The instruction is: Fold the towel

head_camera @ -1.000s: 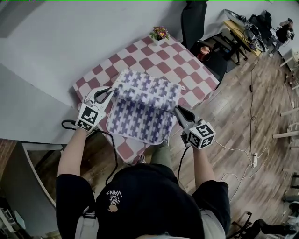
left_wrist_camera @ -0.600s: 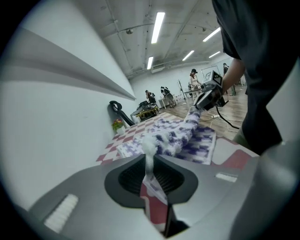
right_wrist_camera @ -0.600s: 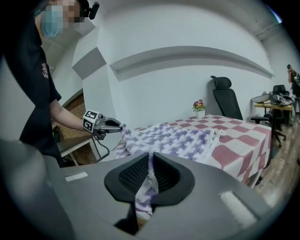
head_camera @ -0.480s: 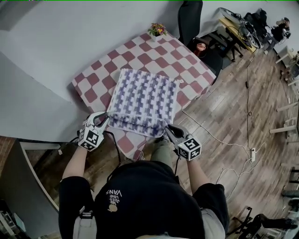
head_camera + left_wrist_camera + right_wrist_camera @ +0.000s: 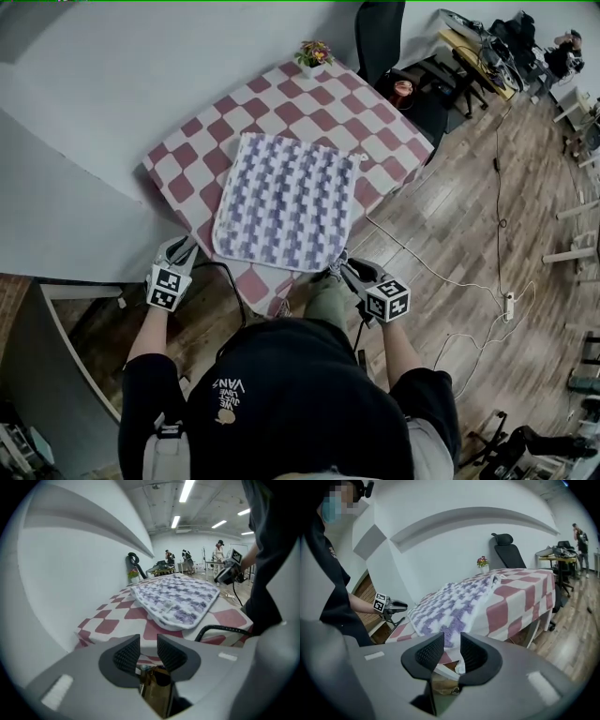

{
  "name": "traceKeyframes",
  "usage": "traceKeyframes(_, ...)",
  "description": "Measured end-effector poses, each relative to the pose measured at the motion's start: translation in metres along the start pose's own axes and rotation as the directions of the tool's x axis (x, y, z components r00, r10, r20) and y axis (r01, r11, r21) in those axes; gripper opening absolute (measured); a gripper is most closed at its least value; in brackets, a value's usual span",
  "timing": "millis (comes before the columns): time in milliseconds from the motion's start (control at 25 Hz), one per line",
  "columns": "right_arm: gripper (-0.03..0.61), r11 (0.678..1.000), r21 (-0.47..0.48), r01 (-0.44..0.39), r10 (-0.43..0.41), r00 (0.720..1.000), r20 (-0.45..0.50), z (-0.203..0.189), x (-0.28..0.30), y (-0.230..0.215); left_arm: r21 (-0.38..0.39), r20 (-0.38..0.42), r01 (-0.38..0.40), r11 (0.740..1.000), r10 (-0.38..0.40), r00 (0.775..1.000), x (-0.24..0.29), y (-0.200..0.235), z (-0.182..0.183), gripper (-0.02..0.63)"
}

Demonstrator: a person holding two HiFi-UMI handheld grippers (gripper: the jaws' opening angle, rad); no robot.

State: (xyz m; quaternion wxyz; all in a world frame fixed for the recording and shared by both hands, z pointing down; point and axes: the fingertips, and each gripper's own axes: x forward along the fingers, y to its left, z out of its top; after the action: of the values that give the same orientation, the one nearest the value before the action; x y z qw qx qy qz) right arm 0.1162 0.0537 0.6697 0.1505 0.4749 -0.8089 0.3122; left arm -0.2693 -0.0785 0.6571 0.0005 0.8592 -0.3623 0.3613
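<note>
Just let go of the towel [image 5: 286,202] with both the left gripper [image 5: 180,251] and the right gripper [image 5: 343,269]. 1 second ago held its near edge lifted over the middle of the table [image 5: 281,98]; half a second ago carried that edge down to the 6 o'clock side; now drawn back off the towel and sunk below the table edge, at 7 o'clock and at 5 o'clock from it. Looking along the left gripper: found the jaws a little apart and opening, with nothing between the pads, and the towel well ahead at 1 o'clock. Looking along the right gripper: the same, a little apart and opening, gripping nothing; seen through the gap only the near towel corner, not touched. Left the towel flat and square on the checked table, a little toward 6 o'clock from the middle, its near edge just at the table edge and the flower pot [image 5: 314,52] far off at 12 o'clock. Cannot tell from here if lying in 1 layer or in 2. Probably means that this pull is finished and laid down well, with no wrinkles to see. For the next fold, will probably need to come up again and take a new hold on 1 edge or 2 corners, with care not to drag the towel over the near side.
</note>
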Motion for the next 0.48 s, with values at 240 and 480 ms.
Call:
traceKeyframes(240,0.204,0.969,0.244,-0.048,0.022,0.994,0.108,0.012,0.012,-0.014,-0.272,0.058,0.031,0.962,-0.016,0.998,0.009,0.01,0.022,0.125)
traceKeyframes(480,0.306,0.825,0.531,-0.191,0.063,0.966,0.25,0.007,0.032,-0.024,-0.484,0.035,0.218,0.847,-0.23,0.972,0.031,-0.022,0.036,0.236)
